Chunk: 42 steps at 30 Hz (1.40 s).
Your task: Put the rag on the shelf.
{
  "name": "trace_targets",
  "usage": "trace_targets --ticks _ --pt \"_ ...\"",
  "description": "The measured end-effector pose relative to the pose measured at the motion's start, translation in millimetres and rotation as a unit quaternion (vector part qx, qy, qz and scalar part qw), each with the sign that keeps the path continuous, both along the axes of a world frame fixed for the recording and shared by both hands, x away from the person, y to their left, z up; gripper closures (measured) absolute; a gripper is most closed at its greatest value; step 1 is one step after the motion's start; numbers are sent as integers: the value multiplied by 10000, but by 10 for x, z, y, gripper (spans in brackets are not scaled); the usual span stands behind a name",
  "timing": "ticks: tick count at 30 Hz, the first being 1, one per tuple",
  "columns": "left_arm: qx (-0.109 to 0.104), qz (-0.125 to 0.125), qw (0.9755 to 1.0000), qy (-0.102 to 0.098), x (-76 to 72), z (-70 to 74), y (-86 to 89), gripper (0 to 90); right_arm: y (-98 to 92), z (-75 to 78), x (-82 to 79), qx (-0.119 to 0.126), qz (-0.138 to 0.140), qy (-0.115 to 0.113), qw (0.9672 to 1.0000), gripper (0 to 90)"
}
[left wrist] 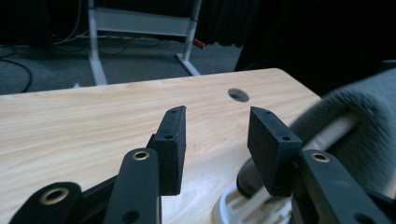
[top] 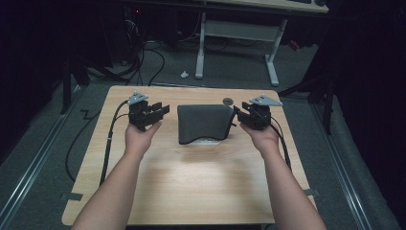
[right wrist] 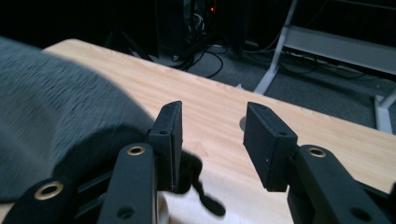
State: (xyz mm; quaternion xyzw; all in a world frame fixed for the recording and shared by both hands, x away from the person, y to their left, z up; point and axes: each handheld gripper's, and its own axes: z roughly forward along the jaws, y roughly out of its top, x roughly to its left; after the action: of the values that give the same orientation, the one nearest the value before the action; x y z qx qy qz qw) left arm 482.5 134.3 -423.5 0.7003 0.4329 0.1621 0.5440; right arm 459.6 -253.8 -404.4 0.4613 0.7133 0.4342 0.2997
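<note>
A dark grey cloth (top: 203, 122) hangs over a white rack (top: 208, 142) in the middle of the wooden table (top: 191, 177). To its left my left gripper (top: 164, 111) points toward it, open, with nothing between the pads. My right gripper (top: 238, 115) stands open just off the cloth's right edge. In the left gripper view the left gripper (left wrist: 217, 112) frames bare wood, with the cloth (left wrist: 359, 121) and the rack's white base (left wrist: 233, 207) at the right. In the right gripper view the right gripper (right wrist: 212, 109) is empty, and the cloth (right wrist: 60, 116) bulks at the left.
A round hole (top: 228, 101) is cut in the table behind the cloth. A white-legged desk frame (top: 237, 33) and cables (top: 143, 62) lie on the grey floor beyond the far edge. Black cables (top: 107, 143) trail from the grippers over the table's sides.
</note>
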Motion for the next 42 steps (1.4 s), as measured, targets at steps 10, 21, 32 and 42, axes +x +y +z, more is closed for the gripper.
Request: trace_targets --ticks 10,21,32,42 --pt "68 2 9997 -248 -586 -25 277 546 -58 24 -517 -175 80 -307 9993 559" --pt "521 -320 9970 -474 -1182 -183 317 517 19 -111 -1049 -563 383 -574 9960 554" --pt "743 -860 9932 259 -1644 -761 191 484 77 -599 -1544 -413 386 -33 9984 565" --pt "1032 -1149 9862 592 -1922 -983 88 486 134 -1171 -1964 -535 284 594 9964 560"
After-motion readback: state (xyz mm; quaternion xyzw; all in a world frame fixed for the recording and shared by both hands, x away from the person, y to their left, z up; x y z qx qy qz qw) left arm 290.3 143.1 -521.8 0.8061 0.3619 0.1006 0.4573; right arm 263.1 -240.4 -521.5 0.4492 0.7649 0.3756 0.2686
